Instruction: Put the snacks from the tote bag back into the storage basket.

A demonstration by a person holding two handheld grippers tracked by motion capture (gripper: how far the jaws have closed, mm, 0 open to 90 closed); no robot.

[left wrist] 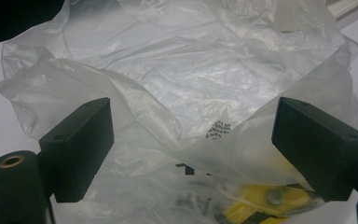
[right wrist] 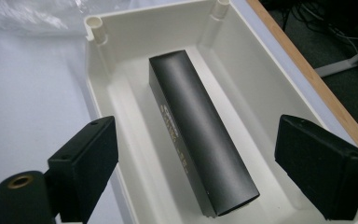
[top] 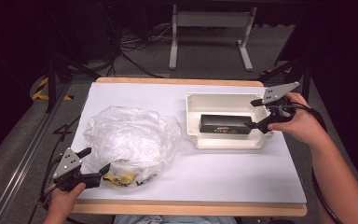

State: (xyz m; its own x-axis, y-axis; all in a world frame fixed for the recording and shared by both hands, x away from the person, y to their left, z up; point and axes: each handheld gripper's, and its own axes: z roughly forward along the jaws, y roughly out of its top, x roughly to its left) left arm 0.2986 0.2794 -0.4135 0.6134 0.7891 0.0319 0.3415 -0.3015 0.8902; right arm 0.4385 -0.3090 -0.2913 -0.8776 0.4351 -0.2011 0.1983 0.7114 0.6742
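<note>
1. Both sets of jaws are spread wide, nothing pinched: right gripper [right wrist: 193, 172] above the black box [right wrist: 200, 135], left gripper [left wrist: 191, 154] at the plastic bag [left wrist: 191, 70].
2. Black box lies flat inside the white tray [top: 193, 100].
3. Left gripper view gets inside the bag: yellow item [left wrist: 265, 200] (high view barely hints at it).

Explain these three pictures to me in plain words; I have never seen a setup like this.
A person sits at a white-topped table holding a hand-held two-jaw claw in each hand. The wide picture comes from a camera above; the other two come from cameras riding on each claw, looking along its black jaws. The left claw stands open at a crumpled clear plastic bag with small yellow and dark items inside. The right claw is open and holds nothing, above a white rectangular plastic tray. In the tray lies a long black rectangular box, apart from the jaws.
</note>
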